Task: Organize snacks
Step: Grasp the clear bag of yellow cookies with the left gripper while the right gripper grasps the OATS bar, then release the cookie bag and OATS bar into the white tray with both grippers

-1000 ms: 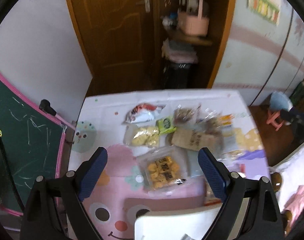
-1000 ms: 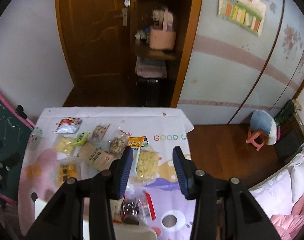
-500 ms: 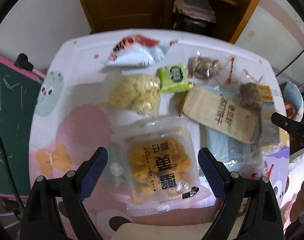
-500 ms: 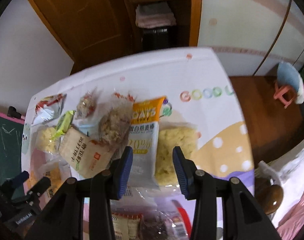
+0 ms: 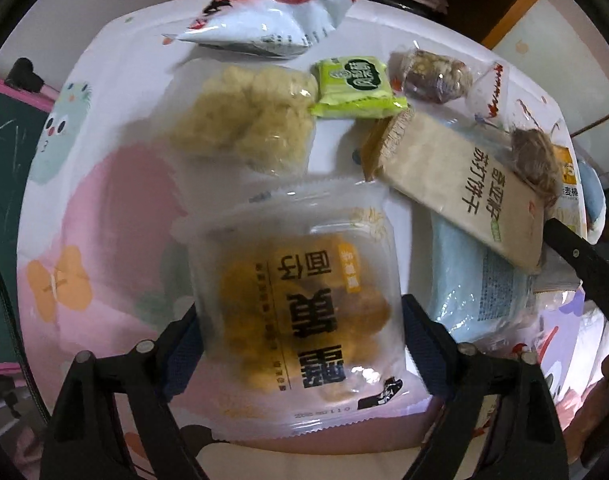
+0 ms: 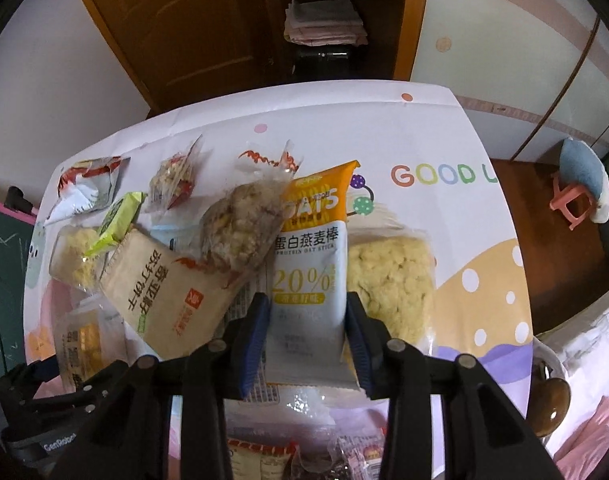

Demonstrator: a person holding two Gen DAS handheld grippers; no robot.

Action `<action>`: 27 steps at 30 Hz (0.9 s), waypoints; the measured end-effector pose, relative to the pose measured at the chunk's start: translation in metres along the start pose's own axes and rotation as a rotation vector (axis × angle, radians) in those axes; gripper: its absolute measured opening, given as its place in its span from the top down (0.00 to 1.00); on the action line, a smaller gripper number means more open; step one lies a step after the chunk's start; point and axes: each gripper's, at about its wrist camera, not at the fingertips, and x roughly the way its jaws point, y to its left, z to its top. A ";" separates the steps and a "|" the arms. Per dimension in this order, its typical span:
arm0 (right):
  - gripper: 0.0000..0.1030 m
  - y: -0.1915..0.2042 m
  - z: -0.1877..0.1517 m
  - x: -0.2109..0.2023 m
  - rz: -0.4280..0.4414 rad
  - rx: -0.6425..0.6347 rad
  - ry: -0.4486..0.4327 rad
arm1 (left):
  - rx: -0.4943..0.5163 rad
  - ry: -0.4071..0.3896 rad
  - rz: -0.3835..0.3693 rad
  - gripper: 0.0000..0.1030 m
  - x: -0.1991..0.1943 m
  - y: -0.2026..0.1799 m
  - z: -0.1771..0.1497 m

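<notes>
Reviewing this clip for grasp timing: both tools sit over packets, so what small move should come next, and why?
Probably finish closing. The left tool straddles the clear pack of orange snacks and the right tool straddles the oat bar; both are closing, so pinch, then lift.

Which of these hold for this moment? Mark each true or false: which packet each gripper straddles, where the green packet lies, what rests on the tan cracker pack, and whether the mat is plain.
1. The left gripper straddles the frosted packet of orange snacks, jaws closing. True.
2. The right gripper straddles the green packet. False: it straddles the oat bar packet.
3. A clear-wrapped snack rests on the tan cracker pack. True.
4. The mat is plain. False: it has cartoon prints.
</notes>
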 end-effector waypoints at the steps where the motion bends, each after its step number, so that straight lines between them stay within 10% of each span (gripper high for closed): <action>1: 0.63 0.000 0.000 -0.001 0.000 -0.004 -0.001 | -0.003 -0.004 -0.008 0.19 0.000 -0.001 -0.001; 14: 0.85 -0.023 -0.027 -0.047 0.182 0.079 -0.026 | -0.055 -0.143 -0.142 0.34 -0.036 0.037 -0.023; 27: 0.85 -0.020 -0.082 -0.203 0.213 -0.024 -0.259 | 0.156 -0.418 -0.132 0.35 -0.215 0.033 -0.097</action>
